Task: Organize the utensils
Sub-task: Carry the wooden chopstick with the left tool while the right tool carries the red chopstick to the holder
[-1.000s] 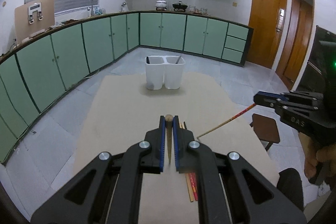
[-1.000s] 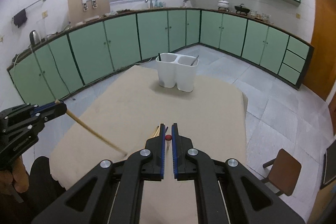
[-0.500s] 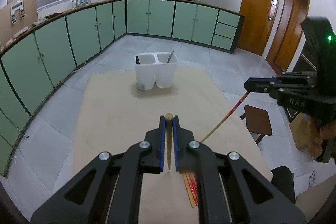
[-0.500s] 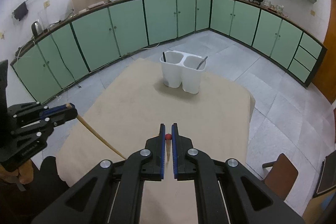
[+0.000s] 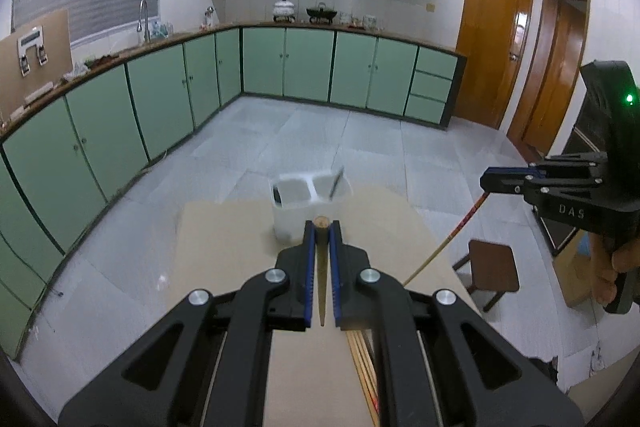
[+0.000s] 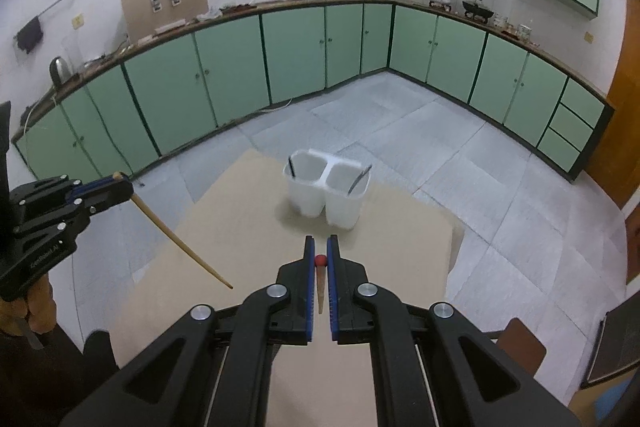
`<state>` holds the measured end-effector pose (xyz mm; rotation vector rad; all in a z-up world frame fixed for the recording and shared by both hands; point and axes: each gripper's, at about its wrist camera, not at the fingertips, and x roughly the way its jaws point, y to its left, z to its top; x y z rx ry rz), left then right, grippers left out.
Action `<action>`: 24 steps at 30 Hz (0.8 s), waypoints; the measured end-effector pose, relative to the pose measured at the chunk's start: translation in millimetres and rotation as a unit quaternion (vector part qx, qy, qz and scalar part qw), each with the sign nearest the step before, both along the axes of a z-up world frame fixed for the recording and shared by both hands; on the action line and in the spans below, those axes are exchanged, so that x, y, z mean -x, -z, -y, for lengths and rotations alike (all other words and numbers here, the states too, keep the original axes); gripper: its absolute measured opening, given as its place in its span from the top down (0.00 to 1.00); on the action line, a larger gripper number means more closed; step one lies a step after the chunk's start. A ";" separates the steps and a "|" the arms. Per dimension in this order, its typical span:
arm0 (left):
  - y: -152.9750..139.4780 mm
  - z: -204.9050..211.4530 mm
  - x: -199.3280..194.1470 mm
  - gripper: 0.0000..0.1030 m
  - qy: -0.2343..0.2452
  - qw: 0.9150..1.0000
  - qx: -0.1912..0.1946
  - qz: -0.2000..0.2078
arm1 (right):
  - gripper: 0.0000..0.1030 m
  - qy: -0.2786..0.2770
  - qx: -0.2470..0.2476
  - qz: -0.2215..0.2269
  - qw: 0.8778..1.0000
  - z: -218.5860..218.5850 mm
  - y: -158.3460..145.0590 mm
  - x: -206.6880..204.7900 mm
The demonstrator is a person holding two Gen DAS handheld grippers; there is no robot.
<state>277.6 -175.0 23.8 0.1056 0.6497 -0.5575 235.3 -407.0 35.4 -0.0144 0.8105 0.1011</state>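
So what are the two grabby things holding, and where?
Each hand-held gripper holds one chopstick by its thick top end. The left hand-held gripper pinches a plain wooden chopstick; the right hand-held gripper pinches a red-tipped chopstick.

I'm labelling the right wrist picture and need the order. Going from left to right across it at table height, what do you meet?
Left gripper → plain wooden chopstick it holds → right gripper shut on a red-tipped chopstick → white two-compartment utensil holder → brown stool.
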 end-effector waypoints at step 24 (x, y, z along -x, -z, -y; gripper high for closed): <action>-36.0 74.0 -149.5 0.94 -0.051 0.995 0.031 0.079 | 0.94 0.058 -0.032 0.044 0.997 35.8 -44.1 -167.1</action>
